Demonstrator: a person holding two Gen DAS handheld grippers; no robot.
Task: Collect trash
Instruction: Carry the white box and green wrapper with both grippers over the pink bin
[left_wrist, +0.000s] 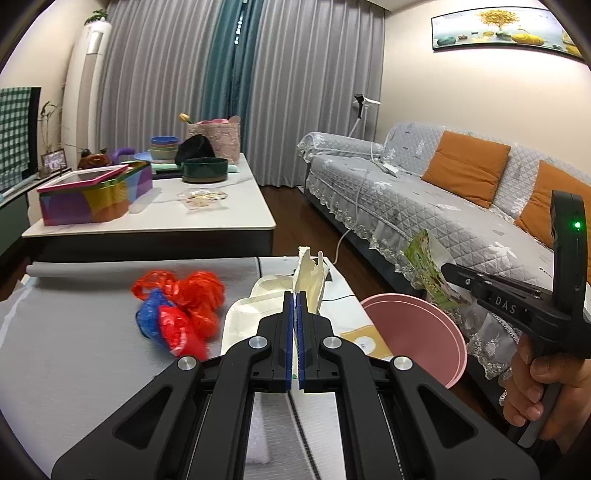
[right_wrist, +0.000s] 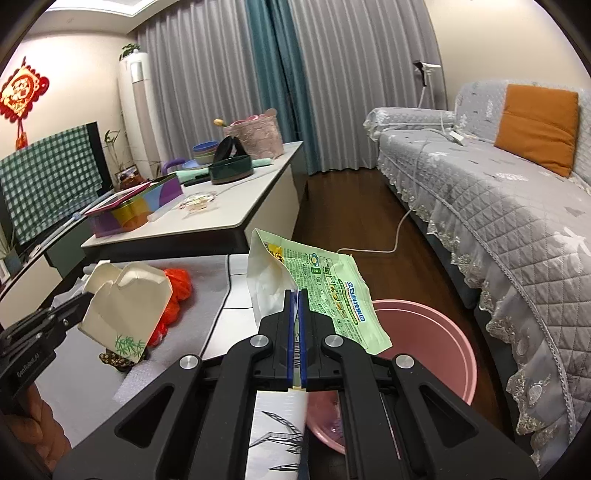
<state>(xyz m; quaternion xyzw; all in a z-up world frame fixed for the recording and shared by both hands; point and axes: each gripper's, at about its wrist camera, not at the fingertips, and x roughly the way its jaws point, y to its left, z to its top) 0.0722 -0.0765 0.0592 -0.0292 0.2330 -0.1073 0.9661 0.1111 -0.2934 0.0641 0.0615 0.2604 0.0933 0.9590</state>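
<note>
My left gripper (left_wrist: 295, 295) is shut on a cream paper takeout box (left_wrist: 310, 277), seen edge-on. In the right wrist view that box (right_wrist: 125, 306) shows a bamboo print and hangs above the grey mat, with the left gripper (right_wrist: 83, 299) holding its left edge. My right gripper (right_wrist: 296, 293) is shut on a green printed wrapper (right_wrist: 325, 291), which it holds over the near rim of a pink bin (right_wrist: 436, 332). The left view shows the right gripper (left_wrist: 445, 269) with the wrapper (left_wrist: 428, 273) above the bin (left_wrist: 417, 332). Crumpled red and blue plastic bags (left_wrist: 177, 310) lie on the mat.
A grey mat (left_wrist: 74, 332) covers the near table. Behind it, a coffee table (left_wrist: 236, 218) carries a colourful tin (left_wrist: 96, 195), bowls and a basket. A grey sofa (right_wrist: 498, 206) runs along the right, and a white cable (right_wrist: 399, 229) lies on the wood floor.
</note>
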